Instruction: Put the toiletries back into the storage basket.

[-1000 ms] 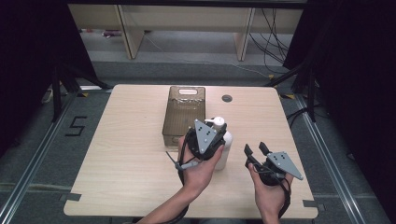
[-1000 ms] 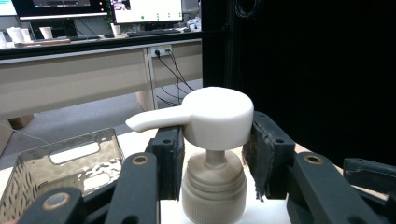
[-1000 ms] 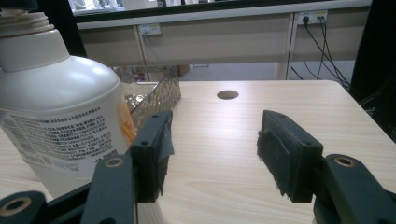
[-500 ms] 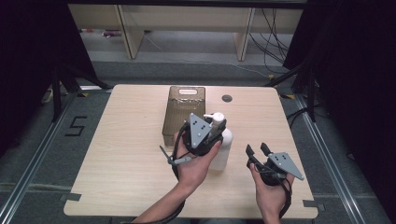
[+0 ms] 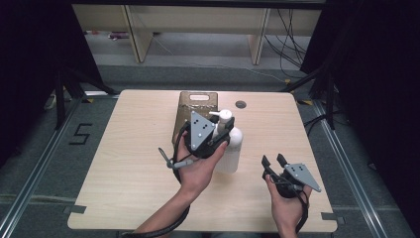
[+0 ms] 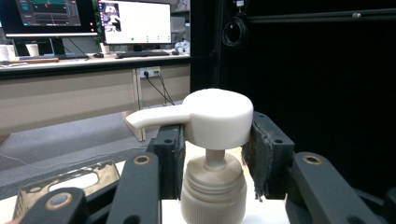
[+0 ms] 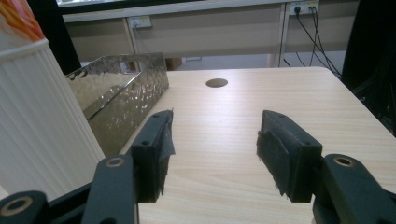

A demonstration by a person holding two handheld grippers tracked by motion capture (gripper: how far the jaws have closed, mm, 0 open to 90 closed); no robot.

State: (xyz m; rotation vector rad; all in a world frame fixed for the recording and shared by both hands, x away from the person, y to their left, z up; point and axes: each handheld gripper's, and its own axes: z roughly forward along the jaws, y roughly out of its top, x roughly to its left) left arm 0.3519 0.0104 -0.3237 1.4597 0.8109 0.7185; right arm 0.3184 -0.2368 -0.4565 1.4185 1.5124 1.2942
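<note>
Counter (image 5: pixel 133 163) of pale wood carried everything, with a round hole (image 5: pixel 240 104) near its far edge. Next in size, a brown textured tray (image 5: pixel 184 115) lay lengthwise at the far middle, nothing visible inside it. Just beside the tray's near end stood the white pump bottle (image 5: pixel 231 151), upright, its ribbed wall also filling the left of the right gripper view.

Around the bottle's neck sat the left gripper (image 5: pixel 221 133); its fingers (image 6: pixel 261 154) were closed on the pump, pads flanking the pump head (image 6: pixel 217 116) and the collar below it. The right gripper (image 5: pixel 273 161) hovered near the counter's near right corner, well apart from the bottle, its fingers (image 7: pixel 280 154) spread wide and holding nothing.

Risk lay in the grip itself: pads clamped on a narrow pump stem rather than the body could let the bottle swing or slip if lifted, or press the head and squirt its contents. A tilt toward the tray could knock the bottle against its rim.
</note>
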